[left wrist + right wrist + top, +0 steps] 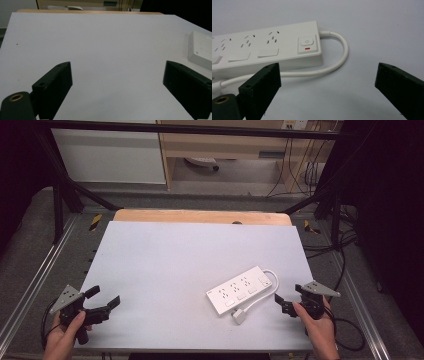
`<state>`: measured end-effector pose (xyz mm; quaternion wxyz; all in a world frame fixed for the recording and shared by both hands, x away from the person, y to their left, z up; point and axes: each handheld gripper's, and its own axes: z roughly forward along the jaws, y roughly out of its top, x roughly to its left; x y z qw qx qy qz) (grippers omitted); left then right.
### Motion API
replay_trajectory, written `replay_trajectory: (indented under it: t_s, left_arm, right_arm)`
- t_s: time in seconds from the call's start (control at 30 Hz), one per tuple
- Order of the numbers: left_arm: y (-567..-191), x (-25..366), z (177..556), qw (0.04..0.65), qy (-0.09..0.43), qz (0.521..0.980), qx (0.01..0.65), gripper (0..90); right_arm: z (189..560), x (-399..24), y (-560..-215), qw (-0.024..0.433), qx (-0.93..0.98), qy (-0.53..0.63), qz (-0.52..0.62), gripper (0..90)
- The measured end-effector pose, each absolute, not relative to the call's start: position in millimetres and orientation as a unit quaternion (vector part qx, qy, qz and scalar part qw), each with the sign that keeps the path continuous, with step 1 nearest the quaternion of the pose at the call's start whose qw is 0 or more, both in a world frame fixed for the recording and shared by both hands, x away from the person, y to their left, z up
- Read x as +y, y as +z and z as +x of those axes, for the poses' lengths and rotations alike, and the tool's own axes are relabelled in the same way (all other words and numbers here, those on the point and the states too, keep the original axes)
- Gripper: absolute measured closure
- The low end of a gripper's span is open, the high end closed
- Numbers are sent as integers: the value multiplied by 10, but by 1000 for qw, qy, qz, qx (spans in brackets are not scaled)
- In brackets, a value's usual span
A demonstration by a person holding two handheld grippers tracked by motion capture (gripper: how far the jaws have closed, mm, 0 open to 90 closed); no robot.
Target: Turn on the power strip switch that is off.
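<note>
A white power strip (240, 290) lies at an angle on the pale grey table top (190, 255), right of the middle. Its white cord (265, 292) loops round the near end to a white plug (239, 315) in front of it. In the right gripper view the strip (269, 47) shows its power button (306, 43) and the cord (337, 63) curving past. My right gripper (285, 301) stands open just right of the strip, jaws wide with nothing between them. My left gripper (102, 301) is open at the table's near left corner; a corner of the strip (201, 50) appears far to its right.
A wooden board edge (200, 216) runs along the table's far side. Metal frame rails (35, 275) flank the table on both sides. Cables (345, 240) lie on the floor at the right.
</note>
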<state>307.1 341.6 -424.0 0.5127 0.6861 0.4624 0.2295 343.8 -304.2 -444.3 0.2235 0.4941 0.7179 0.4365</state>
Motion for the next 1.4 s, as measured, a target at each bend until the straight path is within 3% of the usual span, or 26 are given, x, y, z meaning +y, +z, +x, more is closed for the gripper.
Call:
replay_trajectory:
  t_s: [0.7,1.0,1.4]
  left_arm:
    - [-4248,3404,3072,511,222,693,458,72]
    - [-4251,3401,3077,508,222,695,459,70]
    - [-4252,3391,3078,507,219,695,460,70]
  right_arm:
    - [3425,-3055,-4403,210,720,433,500,43]
    - [3406,-3011,-4278,195,717,456,490,46]
    - [3423,-2827,-4055,212,721,463,470,41]
